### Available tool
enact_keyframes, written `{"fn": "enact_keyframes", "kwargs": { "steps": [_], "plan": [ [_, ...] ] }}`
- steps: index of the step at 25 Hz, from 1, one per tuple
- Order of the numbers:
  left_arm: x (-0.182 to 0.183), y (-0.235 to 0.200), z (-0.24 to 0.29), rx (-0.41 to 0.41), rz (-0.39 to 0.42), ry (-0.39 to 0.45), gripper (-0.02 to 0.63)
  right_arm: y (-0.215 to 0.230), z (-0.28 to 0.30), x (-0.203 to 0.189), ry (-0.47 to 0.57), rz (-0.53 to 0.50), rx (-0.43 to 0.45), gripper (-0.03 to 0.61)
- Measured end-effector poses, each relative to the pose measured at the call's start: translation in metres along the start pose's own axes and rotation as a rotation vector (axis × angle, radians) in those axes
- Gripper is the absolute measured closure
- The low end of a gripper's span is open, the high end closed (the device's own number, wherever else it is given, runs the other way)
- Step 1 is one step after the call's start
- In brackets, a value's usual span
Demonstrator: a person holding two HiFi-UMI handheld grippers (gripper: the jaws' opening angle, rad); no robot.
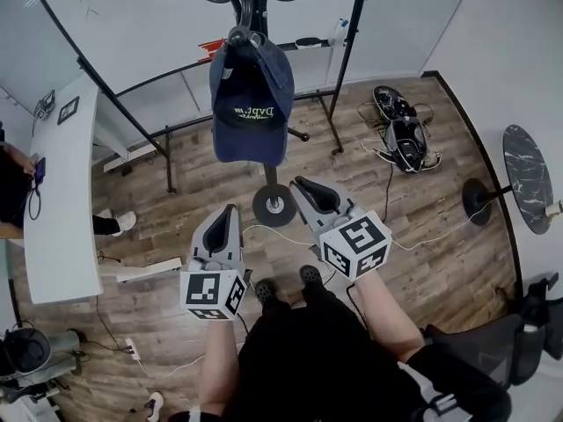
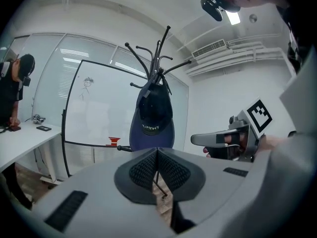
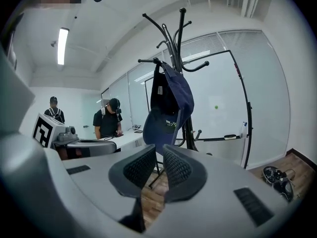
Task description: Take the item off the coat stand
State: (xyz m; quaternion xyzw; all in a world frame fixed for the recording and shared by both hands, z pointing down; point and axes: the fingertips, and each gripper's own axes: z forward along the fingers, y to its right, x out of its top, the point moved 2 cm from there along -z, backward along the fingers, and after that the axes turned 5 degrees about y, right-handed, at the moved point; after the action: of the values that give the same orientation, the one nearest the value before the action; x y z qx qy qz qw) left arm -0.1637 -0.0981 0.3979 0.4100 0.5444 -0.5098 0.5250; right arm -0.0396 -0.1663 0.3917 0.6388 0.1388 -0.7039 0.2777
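**A:** Where is the navy blue fabric cap (image 1: 251, 104) being seen?

**B:** It is being carried on a hook of the black metal coat stand (image 1: 274, 205), with its brim hanging down, apart from both tools. The stand's round base on the wood-plank floor (image 1: 211, 178) is being shown by the head view alone.

**A:** How is the left hand-held gripper (image 1: 230, 211) being held?

**B:** Its jaws are being kept together with nothing between them. This is being read from the left gripper view, where the pads are meeting below the cap.

**A:** And the right hand-held gripper (image 1: 300, 183)?

**B:** Its jaws are being kept all but closed, with only a thin slit between them, and nothing is being gripped. The cap is being shown side-on in the right gripper view.

**A:** What else is being shown there?

**B:** A person in a black shirt (image 3: 109, 120) is being shown bent over the long white counter (image 1: 57, 218), with a second person (image 3: 53, 109) behind. Only one of them is being shown in the left gripper view.
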Motion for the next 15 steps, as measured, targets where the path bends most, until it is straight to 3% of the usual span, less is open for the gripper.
{"fn": "enact_keyframes", "kwargs": {
  "steps": [3,15],
  "plan": [
    [0.003,0.000,0.005,0.033,0.014,-0.007,0.598,0.008,0.013,0.000,-0.012,0.012,0.040,0.471],
    [0.007,0.008,0.013,0.145,0.056,-0.012,0.598,0.027,0.056,-0.012,-0.062,0.032,0.146,0.399]
  ]
}}
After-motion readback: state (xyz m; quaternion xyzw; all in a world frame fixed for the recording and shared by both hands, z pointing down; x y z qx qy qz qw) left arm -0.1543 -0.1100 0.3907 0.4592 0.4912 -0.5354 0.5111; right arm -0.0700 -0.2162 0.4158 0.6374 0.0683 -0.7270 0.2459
